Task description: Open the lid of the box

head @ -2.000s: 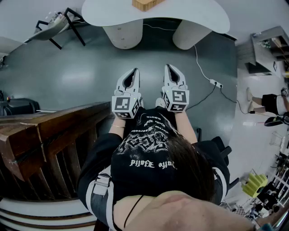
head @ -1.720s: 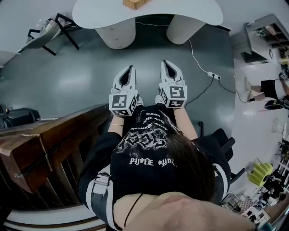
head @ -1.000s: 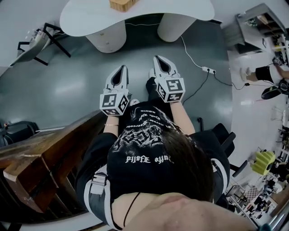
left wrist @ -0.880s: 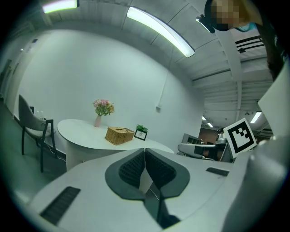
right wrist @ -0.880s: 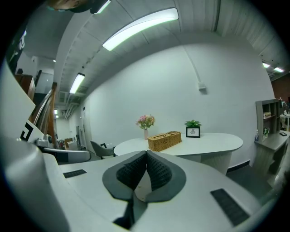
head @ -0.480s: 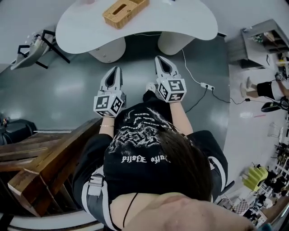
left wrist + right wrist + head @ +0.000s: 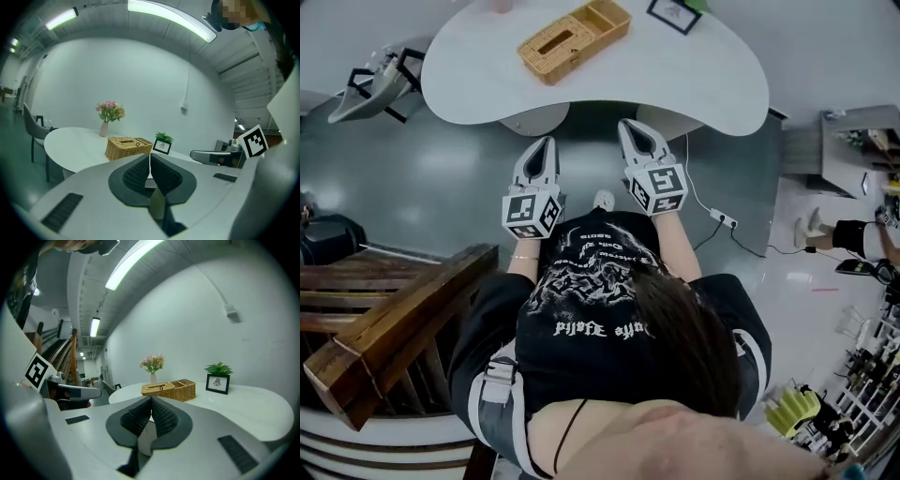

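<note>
On the white desk [image 7: 703,80], toward its far left side, the wicker box [image 7: 572,39] is sitting with its lid closed. At the desk's near edge, the left hand-held gripper [image 7: 544,145] and right hand-held gripper [image 7: 631,127] are hovering, jaws pressed together, gripping nothing.

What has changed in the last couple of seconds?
The person walked up to the white table, bringing the left gripper and right gripper to its near edge; the wicker box is now fully in view. Nothing was grasped. Both grippers' jaws stayed shut and empty.
</note>
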Available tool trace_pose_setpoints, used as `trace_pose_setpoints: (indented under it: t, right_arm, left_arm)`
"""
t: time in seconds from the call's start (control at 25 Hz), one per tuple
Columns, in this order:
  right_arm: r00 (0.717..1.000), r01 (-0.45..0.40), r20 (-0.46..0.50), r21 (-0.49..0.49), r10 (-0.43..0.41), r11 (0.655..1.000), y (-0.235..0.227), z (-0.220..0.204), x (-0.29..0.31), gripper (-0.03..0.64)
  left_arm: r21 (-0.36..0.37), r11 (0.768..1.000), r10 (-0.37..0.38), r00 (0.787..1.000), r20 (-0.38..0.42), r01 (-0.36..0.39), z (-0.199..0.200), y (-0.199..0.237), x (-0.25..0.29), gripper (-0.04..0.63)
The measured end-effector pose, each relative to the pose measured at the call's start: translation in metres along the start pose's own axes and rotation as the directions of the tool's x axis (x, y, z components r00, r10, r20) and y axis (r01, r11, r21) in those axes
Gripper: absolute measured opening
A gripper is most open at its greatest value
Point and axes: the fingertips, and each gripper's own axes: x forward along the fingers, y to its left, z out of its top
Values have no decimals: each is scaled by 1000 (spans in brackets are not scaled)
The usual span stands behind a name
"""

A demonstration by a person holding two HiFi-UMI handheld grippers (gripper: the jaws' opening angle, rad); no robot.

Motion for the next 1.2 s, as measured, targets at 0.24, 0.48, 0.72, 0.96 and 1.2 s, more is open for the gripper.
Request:
trace_pose_setpoints:
  t: [0.24,0.48,0.72,0.96,1.2]
  right_arm:
    - [999,-45,-9,-12,45,999,-30,10,12,25]
    - [999,-50,-12,70,51,996,-46,8,24,25]
    - [1000,-15,-22,138,18,990,-59,5,40,25]
    - [999,3,-40,167,3,986,-83,10,70,26]
    - [993,75,-97,118,-63,990,-104,16,123,26]
  left_arm:
    - [-7,998,57,998,-3,-57,2,-9,30,27]
    - [-4,998,55,998,-39,-55,-6,-9,47,26]
    - [-19,999,46,999,-29,-47,1,13,66,26]
    - [-34,998,54,998,-36,-55,14,48,113,26]
    - [5,999,46,997,-60,-46,24,84,154,26]
